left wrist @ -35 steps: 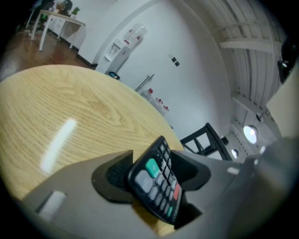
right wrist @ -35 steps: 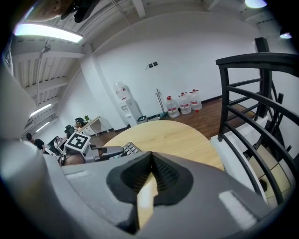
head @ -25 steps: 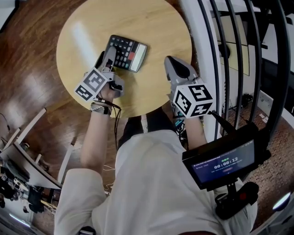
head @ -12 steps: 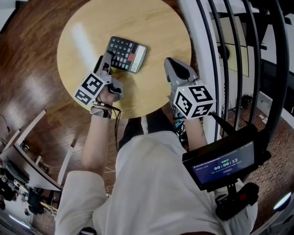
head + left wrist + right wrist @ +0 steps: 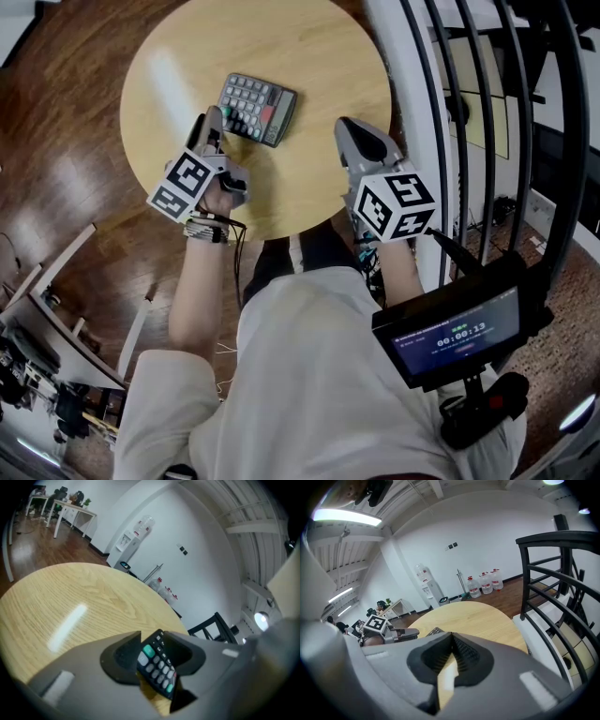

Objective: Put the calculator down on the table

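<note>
Calculator (image 5: pixel 258 108) flat on table (image 5: pixel 319 56), upper centre | left gripper (image 5: pixel 210 120) just beside it, jaws have just been closing, narrow, gripping nothing | right gripper (image 5: pixel 347 125) closed, empty | placement looks done.

"00:00:13" on the screen (image 5: pixel 457 330)

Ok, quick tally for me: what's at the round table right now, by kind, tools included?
Calculator: 1, lying flat
Round wooden table: 1
Tools: 2. The left tool has just been closing its jaws on nothing, with the calculator just ahead of them. The right tool is shut and empty.
Total: 4
</note>
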